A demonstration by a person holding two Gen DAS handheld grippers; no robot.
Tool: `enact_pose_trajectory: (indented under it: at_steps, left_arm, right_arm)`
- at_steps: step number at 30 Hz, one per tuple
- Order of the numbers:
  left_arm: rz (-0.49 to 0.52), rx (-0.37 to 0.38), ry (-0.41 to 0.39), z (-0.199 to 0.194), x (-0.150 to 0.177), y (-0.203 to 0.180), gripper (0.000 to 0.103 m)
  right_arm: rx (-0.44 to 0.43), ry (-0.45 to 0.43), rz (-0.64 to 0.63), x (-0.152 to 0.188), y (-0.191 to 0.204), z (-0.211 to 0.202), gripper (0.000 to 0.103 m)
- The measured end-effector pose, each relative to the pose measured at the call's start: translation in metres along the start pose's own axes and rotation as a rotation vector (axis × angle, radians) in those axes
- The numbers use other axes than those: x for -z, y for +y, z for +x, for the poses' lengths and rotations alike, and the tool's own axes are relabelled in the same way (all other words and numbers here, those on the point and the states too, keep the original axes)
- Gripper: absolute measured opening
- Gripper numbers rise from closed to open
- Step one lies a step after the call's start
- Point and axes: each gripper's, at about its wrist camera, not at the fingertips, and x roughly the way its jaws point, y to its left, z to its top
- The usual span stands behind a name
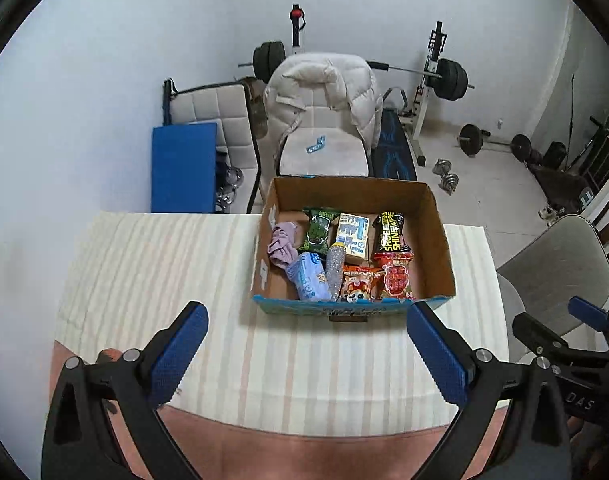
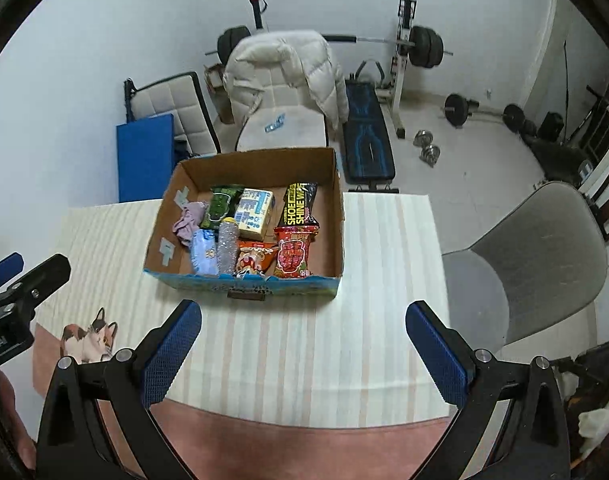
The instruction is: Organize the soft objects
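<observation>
A cardboard box (image 1: 440, 240) (image 2: 338, 216) stands on the striped table. Inside lie a crumpled purple cloth (image 1: 282, 244) (image 2: 188, 220), a light blue tissue pack (image 1: 309, 278) (image 2: 204, 256), a glittery bottle (image 1: 335, 266) (image 2: 228, 246), a green packet (image 1: 318, 232), a yellow pack (image 1: 354, 238), a black shoe-wipe packet (image 1: 392, 232) (image 2: 300, 204) and red snack bags (image 1: 398, 278) (image 2: 294, 254). My left gripper (image 1: 308, 354) is open and empty, in front of the box. My right gripper (image 2: 304, 354) is open and empty, also in front of it.
The table (image 1: 164, 280) has a cream striped cloth over a pink one with a cat picture (image 2: 90, 338). Behind stand a chair with a white puffer jacket (image 1: 324, 96), a blue board (image 1: 184, 166), a weight bench and barbells. A grey chair (image 2: 536, 260) stands right.
</observation>
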Motion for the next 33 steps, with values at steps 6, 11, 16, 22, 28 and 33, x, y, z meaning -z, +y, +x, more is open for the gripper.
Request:
enact_pose_trajectory:
  at_steps: [6, 11, 16, 22, 28, 33]
  left_arm:
    - [0.019, 0.012, -0.006, -0.04, 0.016, -0.002, 0.102]
    - [0.011, 0.025, -0.025, -0.067, 0.026, -0.003, 0.102]
    - [0.009, 0.045, -0.043, -0.092, 0.036, -0.004, 0.102]
    - [0.01, 0.036, -0.074, -0.109, 0.042, -0.002, 0.102]
    - [-0.007, 0.026, -0.104, -0.11, 0.041, 0.001, 0.102]
    - [-0.014, 0.005, -0.111, -0.107, 0.039, 0.002, 0.102]
  right_arm:
    - [-0.018, -0.058, -0.006, 0.023, 0.005, -0.058, 0.103]
    - [-0.031, -0.109, -0.023, 0.035, 0.011, -0.104, 0.103]
    - [-0.037, -0.145, -0.038, 0.044, 0.015, -0.139, 0.103]
    - [-0.025, -0.179, -0.032, 0.047, 0.014, -0.164, 0.103]
    - [0.036, -0.203, -0.009, 0.039, 0.008, -0.164, 0.103]
    - [0.056, -0.219, -0.01, 0.033, 0.008, -0.164, 0.103]
